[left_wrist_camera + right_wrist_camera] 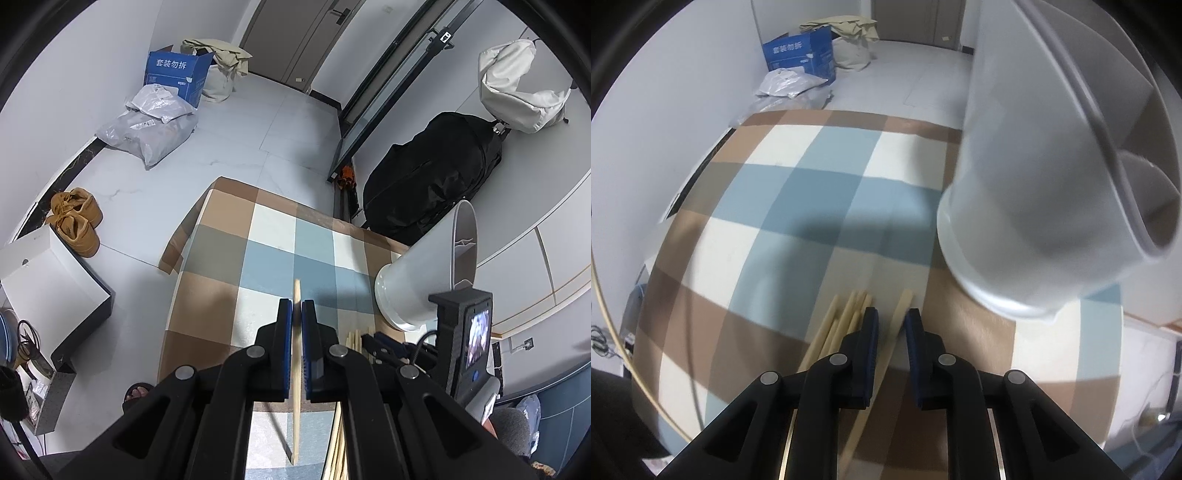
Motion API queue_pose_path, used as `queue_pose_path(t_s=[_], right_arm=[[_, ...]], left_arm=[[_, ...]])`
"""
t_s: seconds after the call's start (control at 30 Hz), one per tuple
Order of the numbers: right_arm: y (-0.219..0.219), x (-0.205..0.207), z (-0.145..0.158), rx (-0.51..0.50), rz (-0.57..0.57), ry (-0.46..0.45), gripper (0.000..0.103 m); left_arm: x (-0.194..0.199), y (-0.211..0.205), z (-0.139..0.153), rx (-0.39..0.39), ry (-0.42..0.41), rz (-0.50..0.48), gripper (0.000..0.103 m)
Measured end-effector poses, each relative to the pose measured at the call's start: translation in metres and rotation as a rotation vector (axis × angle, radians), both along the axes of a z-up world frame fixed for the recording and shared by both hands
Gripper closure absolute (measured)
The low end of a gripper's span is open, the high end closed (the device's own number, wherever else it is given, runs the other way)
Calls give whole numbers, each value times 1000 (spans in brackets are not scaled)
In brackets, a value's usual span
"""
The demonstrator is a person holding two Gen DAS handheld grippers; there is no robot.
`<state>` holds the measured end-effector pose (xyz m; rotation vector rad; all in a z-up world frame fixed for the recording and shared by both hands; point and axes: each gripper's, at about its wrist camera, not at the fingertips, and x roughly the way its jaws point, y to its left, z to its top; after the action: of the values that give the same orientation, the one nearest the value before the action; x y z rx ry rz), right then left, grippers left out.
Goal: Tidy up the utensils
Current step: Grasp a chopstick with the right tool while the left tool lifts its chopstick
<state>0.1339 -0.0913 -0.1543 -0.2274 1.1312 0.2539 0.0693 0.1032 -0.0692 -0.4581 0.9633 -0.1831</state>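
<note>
My left jaws (296,308) pinch one chopstick (296,369); my right jaws (891,323) straddle another chopstick (899,317) without gripping it, and it may skid.

My left fingers (284,317) hide the middle of the chopstick (296,406) I grip. In the right wrist view the white cup (1027,229) is blurred, its top cut off; whether the chopstick (899,321) beside it touches my fingers is unclear.

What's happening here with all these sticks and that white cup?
A person is sorting chopsticks with two hand-held grippers. The left gripper is clamped on one chopstick. The right gripper straddles another on the checked cloth, beside a loose bundle. The white holder waits nearby.
</note>
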Motion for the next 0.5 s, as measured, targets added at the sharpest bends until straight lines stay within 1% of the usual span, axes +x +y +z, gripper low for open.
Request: queue_pose_path(t_s=[0.1, 0.2, 0.33, 0.4, 0.47, 0.5], right_arm=[[-1, 0, 0, 23, -3, -16, 96], [-5, -7, 6, 60, 3, -44, 97], [-21, -34, 33, 168, 30, -147, 97], [-31, -48, 51, 225, 43, -211, 97], [-43, -60, 66, 271, 48, -273, 97], [-51, -68, 76, 314, 50, -314, 97]], left_arm=[[-1, -2, 2, 9, -4, -9, 102], [-2, -4, 4, 24, -15, -21, 102], [-8, -9, 10, 36, -38, -49, 102], [-12, -13, 15, 37, -55, -69, 102], [-16, -18, 20, 55, -74, -80, 102], [-19, -21, 24, 57, -84, -92, 102]])
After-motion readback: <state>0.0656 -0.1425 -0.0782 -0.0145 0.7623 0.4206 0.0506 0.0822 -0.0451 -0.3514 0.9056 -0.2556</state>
